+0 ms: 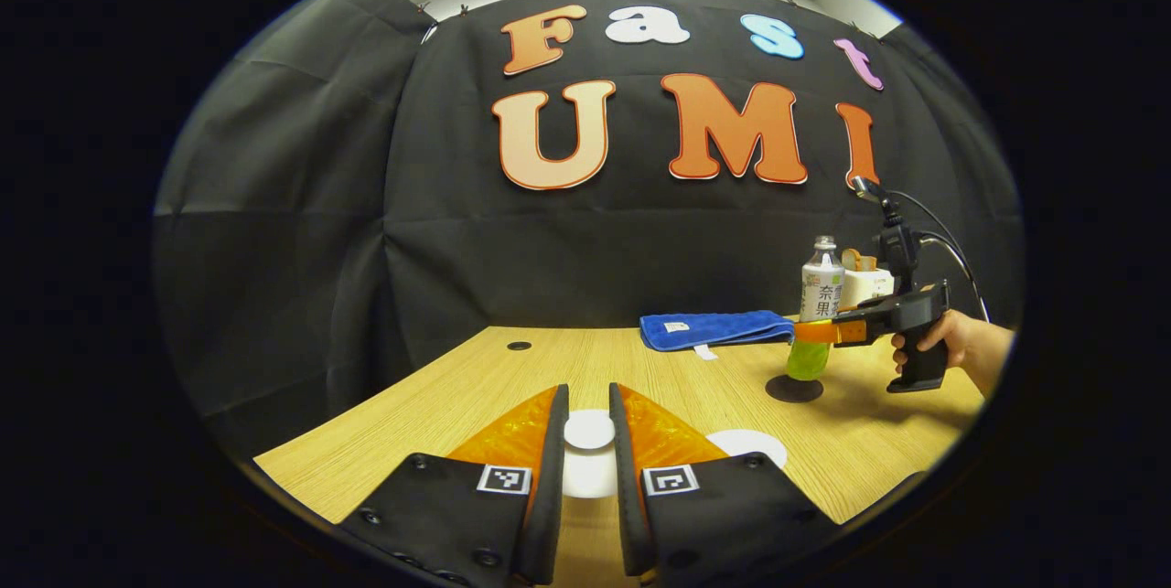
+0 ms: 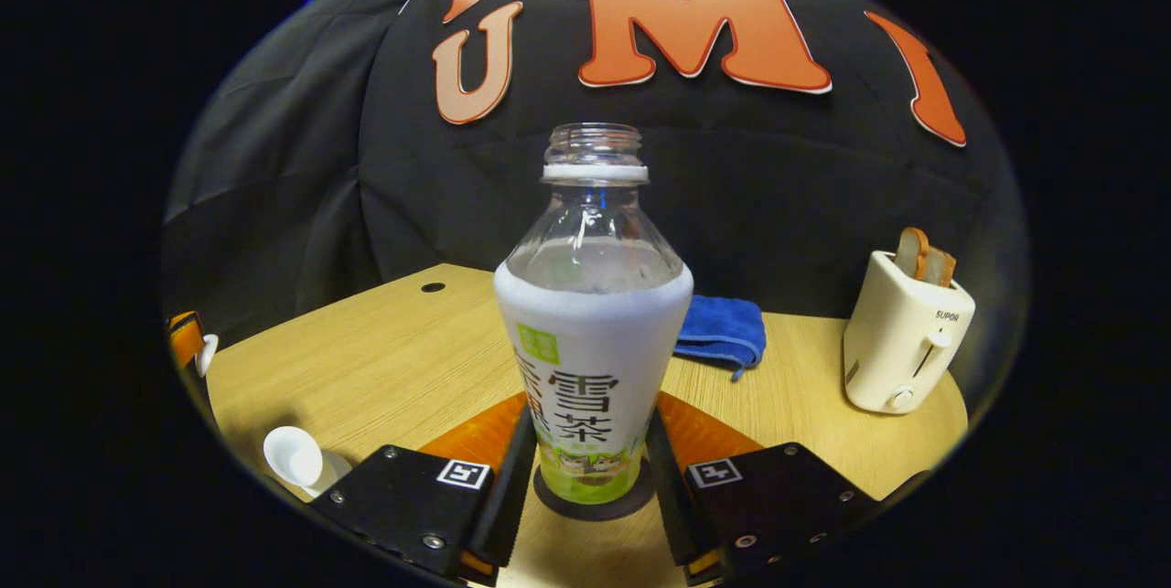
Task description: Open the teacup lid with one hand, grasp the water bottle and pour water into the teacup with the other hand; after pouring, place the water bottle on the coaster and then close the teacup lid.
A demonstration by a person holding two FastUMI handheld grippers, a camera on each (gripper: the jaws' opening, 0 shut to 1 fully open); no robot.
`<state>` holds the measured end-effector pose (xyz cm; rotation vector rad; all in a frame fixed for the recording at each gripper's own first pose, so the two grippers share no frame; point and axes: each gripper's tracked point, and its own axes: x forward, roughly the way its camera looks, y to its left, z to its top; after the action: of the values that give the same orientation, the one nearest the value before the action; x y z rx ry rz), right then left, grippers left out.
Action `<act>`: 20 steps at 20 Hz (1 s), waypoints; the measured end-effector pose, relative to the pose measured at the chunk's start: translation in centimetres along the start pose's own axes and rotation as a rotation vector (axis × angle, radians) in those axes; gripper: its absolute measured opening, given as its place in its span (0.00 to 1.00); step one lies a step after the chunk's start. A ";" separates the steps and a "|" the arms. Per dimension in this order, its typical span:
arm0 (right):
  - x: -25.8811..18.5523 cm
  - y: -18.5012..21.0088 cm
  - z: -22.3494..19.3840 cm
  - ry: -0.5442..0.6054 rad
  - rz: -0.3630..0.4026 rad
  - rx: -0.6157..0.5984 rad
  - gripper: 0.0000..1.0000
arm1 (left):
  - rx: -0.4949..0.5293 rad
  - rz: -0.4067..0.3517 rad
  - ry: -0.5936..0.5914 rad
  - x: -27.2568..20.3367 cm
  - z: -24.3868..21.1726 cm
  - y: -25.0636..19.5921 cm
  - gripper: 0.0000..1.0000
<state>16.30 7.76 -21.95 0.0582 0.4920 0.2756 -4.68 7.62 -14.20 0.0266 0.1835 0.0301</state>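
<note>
The right tool (image 2: 590,478) pinches the uncapped water bottle (image 2: 593,332) low on its body, both fingers against its sides; the bottle stands upright on the dark round coaster (image 2: 558,507) on the wooden counter (image 2: 384,359). The left tool (image 1: 588,460) grips the white teacup lid (image 1: 588,430) by its knob. A blue cloth (image 2: 723,327) and a toaster (image 2: 901,336) sit behind.

Both views face the wall low (sharing the water bottle (image 2: 593,341)).

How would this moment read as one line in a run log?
left gripper: shut on teacup lid | right gripper: shut on water bottle | water bottle: uncapped, upright over coaster
</note>
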 end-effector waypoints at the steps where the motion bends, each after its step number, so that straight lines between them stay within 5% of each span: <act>1: 0.3 -0.1 -0.3 0.007 -0.006 -0.008 0.64 | -0.001 -0.001 0.004 0.0 0.0 0.0 0.31; 12: 2.4 -0.3 -2.9 0.063 0.012 -0.032 0.67 | -0.034 -0.069 0.016 1.4 -0.2 -3.4 0.30; 20: -0.8 -1.2 -1.4 0.006 0.009 -0.039 0.98 | -0.082 -0.190 0.026 3.0 -0.8 -9.1 0.30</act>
<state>15.30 6.41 -22.94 0.0214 0.4920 0.2945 -1.61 -1.36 -15.76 -0.0729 0.2103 -0.1511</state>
